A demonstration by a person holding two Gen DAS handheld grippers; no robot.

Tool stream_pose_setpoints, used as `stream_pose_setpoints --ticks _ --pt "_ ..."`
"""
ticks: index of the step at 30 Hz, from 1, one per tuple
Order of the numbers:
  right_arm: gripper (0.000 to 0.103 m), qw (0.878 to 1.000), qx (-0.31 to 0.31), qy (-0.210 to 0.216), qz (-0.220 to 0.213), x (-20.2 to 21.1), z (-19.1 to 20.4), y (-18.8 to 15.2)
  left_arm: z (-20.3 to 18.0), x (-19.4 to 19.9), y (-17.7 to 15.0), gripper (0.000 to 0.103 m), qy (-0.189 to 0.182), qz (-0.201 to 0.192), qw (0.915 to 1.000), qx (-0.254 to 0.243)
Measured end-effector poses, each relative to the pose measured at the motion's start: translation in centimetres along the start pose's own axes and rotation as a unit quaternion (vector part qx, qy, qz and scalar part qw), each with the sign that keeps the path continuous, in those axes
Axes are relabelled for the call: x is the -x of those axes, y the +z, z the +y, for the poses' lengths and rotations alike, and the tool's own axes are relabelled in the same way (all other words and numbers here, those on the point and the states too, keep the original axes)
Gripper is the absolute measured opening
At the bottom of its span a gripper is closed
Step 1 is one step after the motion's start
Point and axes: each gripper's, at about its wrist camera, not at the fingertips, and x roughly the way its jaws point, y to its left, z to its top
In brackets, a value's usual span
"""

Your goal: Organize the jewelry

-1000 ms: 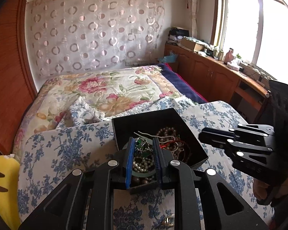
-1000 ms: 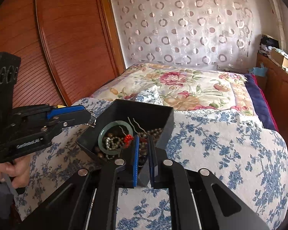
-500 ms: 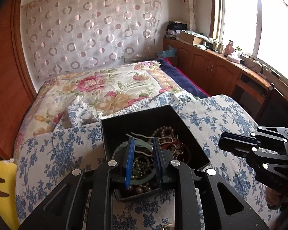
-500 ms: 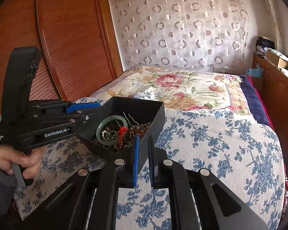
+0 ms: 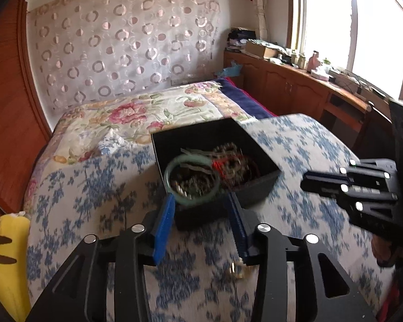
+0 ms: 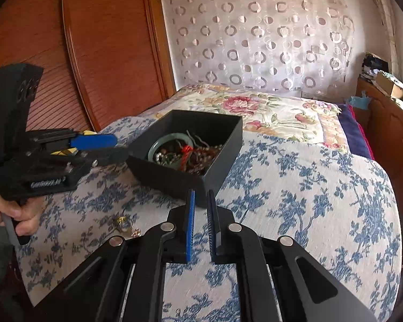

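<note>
A black open box (image 5: 255, 190) (image 6: 174, 179) sits on the blue-flowered cloth, holding a green bangle (image 5: 172, 185) (image 6: 158, 145), bead strings and a red knot (image 5: 219, 166). My left gripper (image 5: 200, 198) is at the box's near corner; its jaws are opening, with the corner between the blue pads (image 5: 162, 225) and not pinched. From the right wrist view the left gripper (image 6: 115, 149) reaches the box's left corner. My right gripper (image 6: 201, 196) is shut and empty, just short of the box's near wall. It also shows as the right gripper (image 5: 306, 182) beside the box.
A small gold piece (image 5: 236, 268) (image 6: 123, 224) lies loose on the cloth near me. A yellow object (image 5: 8, 255) is at the left edge. Beyond the box is a floral quilt (image 6: 268, 110); a wooden panel (image 6: 94, 53) stands left, cabinets (image 5: 295, 91) right. A hand (image 6: 13, 214) holds the left gripper.
The left jaws, narrow over the box's wall before, have spread wide. The right gripper has drawn back from the box, whose wall no longer lies between its fingers.
</note>
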Motion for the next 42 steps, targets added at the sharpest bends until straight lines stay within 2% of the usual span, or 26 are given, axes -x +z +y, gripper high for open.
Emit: stream_pose_setpoints --ticks 7,8,10,21,27,32,35,42 --pt "0.012 1.0 0.016 -0.009 0.023 -0.7 1.1 -1.6 -1.0 -0.2 -3.4 0.044 -0.016 0.03 0.9994 -0.009" --pt "0.02 1.0 0.017 -0.01 0.025 -0.7 1.1 -1.8 -1.3 -0.3 -3.9 0.044 -0.021 0.036 0.9991 -0.01" --pt "0.028 0.999 0.019 -0.011 0.026 -0.7 1.2 -2.0 -1.6 -0.6 -4.6 0.044 -0.026 0.044 0.9986 -0.013" --pt "0.028 0.999 0.03 -0.014 0.029 -1.0 1.7 -2.3 -3.2 -1.8 -5.5 0.044 -0.027 0.066 0.9968 -0.037" --pt "0.028 0.999 0.03 -0.014 0.029 -1.0 1.7 -2.3 -2.8 -2.0 -5.5 0.029 -0.034 0.065 0.9971 -0.021" --pt "0.028 0.999 0.032 -0.014 0.029 -1.0 1.8 -2.3 -2.3 -2.1 -5.5 0.013 -0.037 0.066 0.997 -0.012" --pt "0.028 0.999 0.032 -0.014 0.029 -1.0 1.8 -2.3 -2.2 -2.1 -5.5 0.009 -0.034 0.066 0.9972 -0.013" --pt "0.028 0.998 0.046 -0.007 0.039 -1.1 2.6 -2.3 -1.5 -1.0 -5.5 0.009 -0.024 0.052 0.9983 -0.007"
